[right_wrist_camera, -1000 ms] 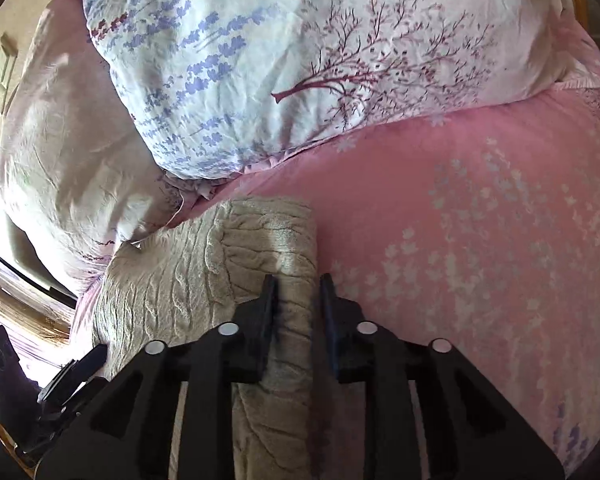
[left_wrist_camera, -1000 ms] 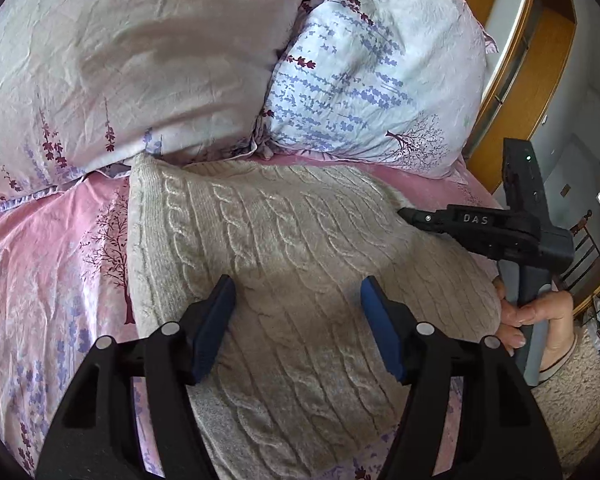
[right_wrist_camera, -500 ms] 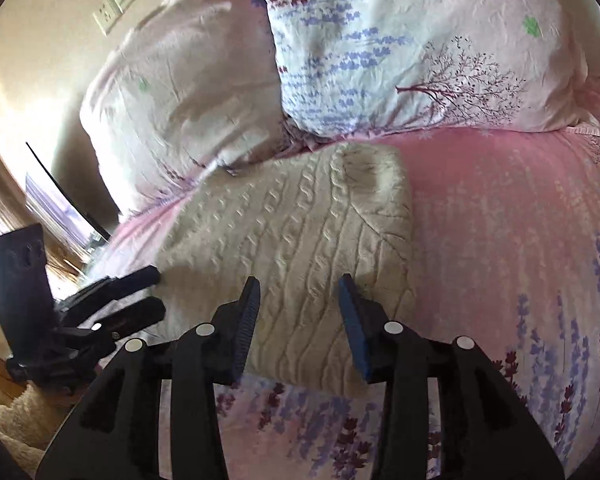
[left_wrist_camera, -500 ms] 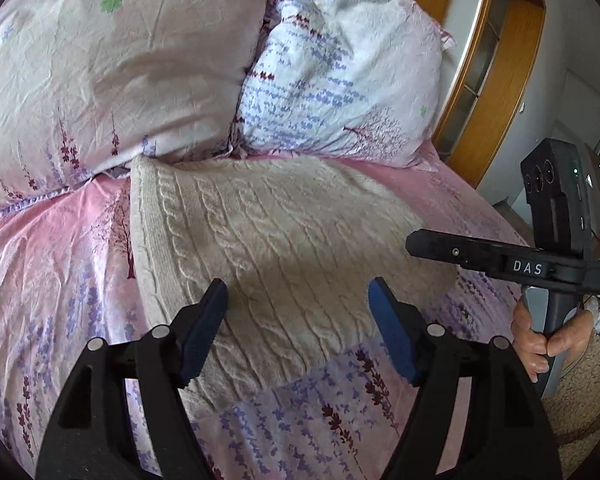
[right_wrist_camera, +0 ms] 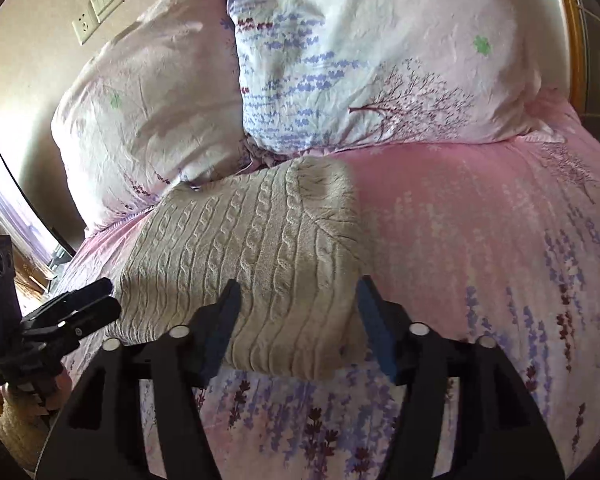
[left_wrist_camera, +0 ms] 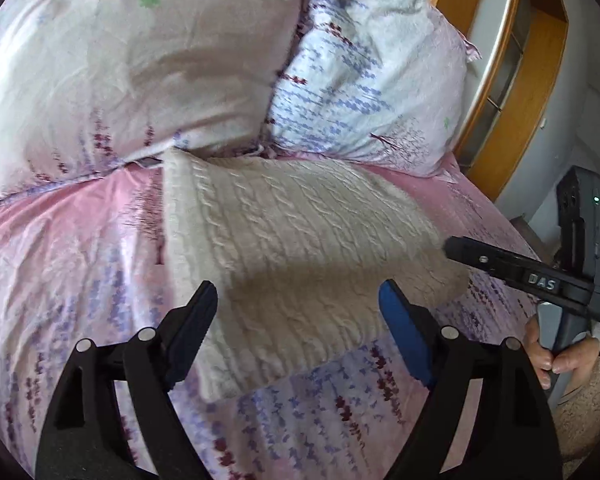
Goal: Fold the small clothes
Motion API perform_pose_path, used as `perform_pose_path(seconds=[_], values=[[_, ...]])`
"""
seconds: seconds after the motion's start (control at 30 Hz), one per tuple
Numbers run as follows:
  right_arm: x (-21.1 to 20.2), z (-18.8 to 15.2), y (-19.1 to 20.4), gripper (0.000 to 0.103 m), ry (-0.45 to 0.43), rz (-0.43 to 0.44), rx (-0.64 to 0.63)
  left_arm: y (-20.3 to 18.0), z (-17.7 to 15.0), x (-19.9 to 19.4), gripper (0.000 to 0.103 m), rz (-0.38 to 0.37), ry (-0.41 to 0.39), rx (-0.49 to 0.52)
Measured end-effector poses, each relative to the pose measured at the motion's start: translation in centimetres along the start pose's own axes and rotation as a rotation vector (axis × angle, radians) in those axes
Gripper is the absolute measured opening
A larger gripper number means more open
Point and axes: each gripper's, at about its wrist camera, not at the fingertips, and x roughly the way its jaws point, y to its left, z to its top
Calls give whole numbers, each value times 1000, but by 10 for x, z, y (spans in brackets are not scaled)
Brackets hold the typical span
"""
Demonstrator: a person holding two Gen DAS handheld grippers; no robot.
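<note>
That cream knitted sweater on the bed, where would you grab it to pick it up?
Probably the near edge of the folded sweater, coming in low from the front. It lies flat with that thick edge facing the open right tool, while pillows crowd the far side.

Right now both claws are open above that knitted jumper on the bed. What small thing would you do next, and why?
Probably draw both away and leave it. The cream sweater already lies as a compact folded rectangle on the pink sheet below the pillows. The left gripper and right gripper are open, holding nothing.
</note>
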Motion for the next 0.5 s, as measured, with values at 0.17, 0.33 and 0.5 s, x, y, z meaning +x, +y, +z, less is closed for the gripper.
perform_pose_path(seconds=[0.17, 0.33, 0.5], values=[[-24, -17, 5, 92, -36, -65, -34, 17, -24, -25, 92, 147, -6, -52], [-34, -37, 22, 102, -80, -203, -102, 16, -47, -33, 101, 221, 18, -69], [-20, -53, 30, 102, 25, -218, -105, 1, -58, -25, 101, 268, 72, -45]])
